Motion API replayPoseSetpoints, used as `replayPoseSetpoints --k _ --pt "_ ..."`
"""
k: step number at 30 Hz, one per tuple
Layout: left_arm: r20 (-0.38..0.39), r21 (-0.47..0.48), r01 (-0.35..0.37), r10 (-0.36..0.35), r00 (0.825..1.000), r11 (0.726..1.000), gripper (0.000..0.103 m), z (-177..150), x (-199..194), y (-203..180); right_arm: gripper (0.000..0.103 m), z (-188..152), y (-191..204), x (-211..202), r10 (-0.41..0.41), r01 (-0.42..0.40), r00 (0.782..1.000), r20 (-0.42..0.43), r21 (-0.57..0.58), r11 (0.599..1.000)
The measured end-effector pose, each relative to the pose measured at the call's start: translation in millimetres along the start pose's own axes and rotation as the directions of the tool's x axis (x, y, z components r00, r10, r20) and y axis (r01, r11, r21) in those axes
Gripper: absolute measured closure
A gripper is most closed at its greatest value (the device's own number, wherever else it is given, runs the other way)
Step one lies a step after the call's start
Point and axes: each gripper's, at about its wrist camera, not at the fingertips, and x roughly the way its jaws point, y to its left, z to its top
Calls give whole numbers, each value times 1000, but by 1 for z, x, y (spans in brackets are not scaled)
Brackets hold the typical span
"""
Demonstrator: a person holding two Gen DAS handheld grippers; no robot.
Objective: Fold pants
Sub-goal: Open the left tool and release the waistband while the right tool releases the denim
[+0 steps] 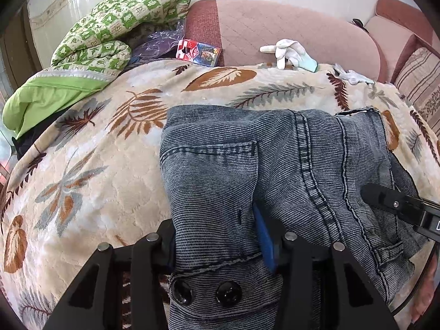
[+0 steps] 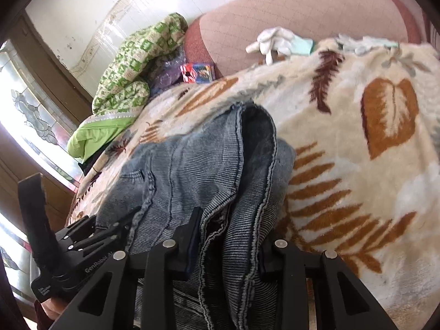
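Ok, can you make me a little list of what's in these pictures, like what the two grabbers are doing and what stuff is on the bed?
surface: leaf-pattern blanket
garment: grey jeans, partly folded, lying on the blanket
left gripper: shut on the jeans near the two black buttons
right gripper: bunched denim between its fingers, pads pressing on it
behind the blanket: pink sofa back
far left: green checked quilt
small things: red and blue packet, white gloves
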Motion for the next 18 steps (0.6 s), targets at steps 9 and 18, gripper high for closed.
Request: replayPoseSetpoints --k 9,18 --pt "2 3 -32 32 999 999 48 -1 -2 -1 63 -5 -12 9 28 -25 998 -50 66 998" --pt "-20 -51 -79 78 997 996 23 0 -7 9 56 -6 -4 -8 -32 33 999 -26 45 998"
